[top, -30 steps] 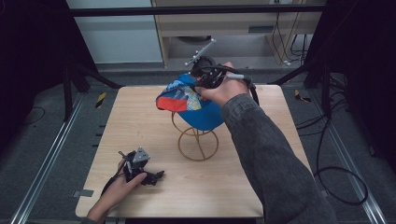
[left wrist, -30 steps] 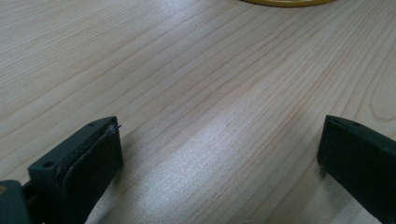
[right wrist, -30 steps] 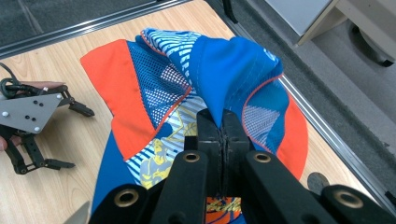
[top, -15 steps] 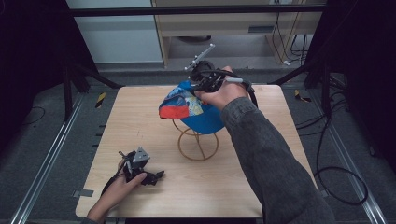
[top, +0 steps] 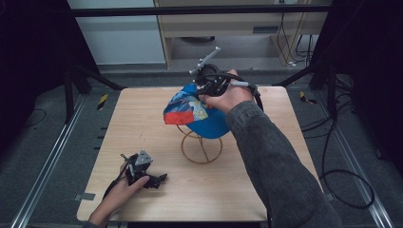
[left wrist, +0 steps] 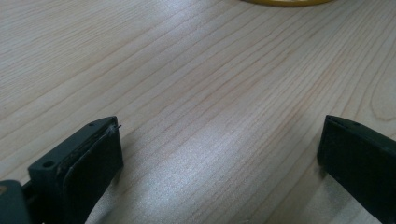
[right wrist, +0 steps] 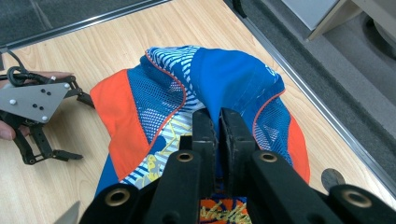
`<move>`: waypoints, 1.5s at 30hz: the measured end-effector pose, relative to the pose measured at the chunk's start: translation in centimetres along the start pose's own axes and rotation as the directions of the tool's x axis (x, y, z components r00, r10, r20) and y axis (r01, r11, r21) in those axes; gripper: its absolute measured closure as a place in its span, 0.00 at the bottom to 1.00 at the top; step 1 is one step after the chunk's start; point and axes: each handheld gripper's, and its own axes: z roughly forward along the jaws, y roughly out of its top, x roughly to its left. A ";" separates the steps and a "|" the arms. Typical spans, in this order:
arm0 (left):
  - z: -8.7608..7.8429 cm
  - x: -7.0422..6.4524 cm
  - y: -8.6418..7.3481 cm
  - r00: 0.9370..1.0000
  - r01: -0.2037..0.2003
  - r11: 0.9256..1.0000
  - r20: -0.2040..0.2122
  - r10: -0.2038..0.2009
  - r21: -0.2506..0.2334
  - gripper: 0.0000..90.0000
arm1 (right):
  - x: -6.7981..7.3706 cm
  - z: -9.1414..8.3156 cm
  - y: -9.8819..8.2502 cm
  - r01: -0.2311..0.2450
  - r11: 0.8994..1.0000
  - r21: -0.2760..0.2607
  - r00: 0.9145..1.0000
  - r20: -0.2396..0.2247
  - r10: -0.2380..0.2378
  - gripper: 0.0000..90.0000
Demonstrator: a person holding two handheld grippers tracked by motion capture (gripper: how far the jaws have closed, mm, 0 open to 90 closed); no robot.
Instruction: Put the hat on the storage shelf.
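The wooden counter (top: 142,123) carries the work, and the step in hand looks like placing a cap on a stand, or lifting it off; from this moment alone I cannot tell which. The blue, orange and striped cap (top: 197,111) hangs over the top of the yellow wire stand (top: 201,148), which stands near the middle of the counter, its round base ring flat on the wood. In the right gripper view the cap (right wrist: 224,84) is bunched, its crown fabric pulled up into a fold. The right tool (right wrist: 218,128) has its jaws pressed almost together on that fold of blue cloth, so it holds the cap by the crown, above and slightly behind the stand in the high view (top: 209,83).

The left tool (top: 142,173) rests low at the near left part of the counter, well apart from the stand, its jaws spread wide with nothing between them but bare wood.

If the cap is to be seated, the next move calls for bringing the crown squarely over the stand's top before letting go. There is no container here; the stand only bears the cap.
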 end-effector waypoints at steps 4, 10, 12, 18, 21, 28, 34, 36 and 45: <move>0.0 0.0 0.0 1.000 0.000 1.000 0.000 0.000 0.000 0.00 | 0.0 -0.1 0.0 0.000 1.000 -0.005 1.000 -0.002 0.000 0.92; 0.0 0.0 0.0 1.000 0.000 1.000 0.000 0.000 0.000 0.00 | 0.2 -0.2 -0.1 0.001 1.000 -0.008 1.000 -0.009 -0.001 0.86; 0.0 0.0 0.0 1.000 0.000 1.000 0.000 0.000 0.000 0.00 | 0.4 -0.2 -0.2 0.003 1.000 -0.007 1.000 -0.009 -0.004 0.84; 0.0 0.0 0.0 1.000 0.000 1.000 0.000 0.000 0.000 0.00 | 0.5 -0.4 -0.2 -0.003 1.000 -0.013 1.000 -0.005 0.003 0.75; 0.0 0.0 0.0 1.000 0.000 1.000 0.000 0.000 0.000 0.00 | 0.6 -0.6 -0.2 -0.008 1.000 -0.020 1.000 -0.008 0.008 0.74; 0.0 0.0 0.0 1.000 0.000 1.000 0.000 0.000 0.000 0.00 | 0.8 -0.7 -0.3 -0.013 1.000 -0.025 1.000 -0.012 0.012 0.69; 0.0 0.0 0.0 1.000 0.000 1.000 0.000 0.000 0.000 0.00 | 1.0 -1.2 -0.4 -0.019 0.999 -0.028 1.000 -0.009 0.018 0.65; 0.0 0.0 0.0 1.000 0.000 1.000 0.000 0.000 0.000 0.00 | 1.0 -1.3 -0.6 -0.021 0.999 -0.035 1.000 -0.012 0.020 0.64; 0.0 0.0 0.0 1.000 0.000 1.000 0.000 0.000 0.000 0.00 | 1.0 -2.1 -1.3 -0.036 0.998 -0.047 0.999 -0.012 0.036 0.63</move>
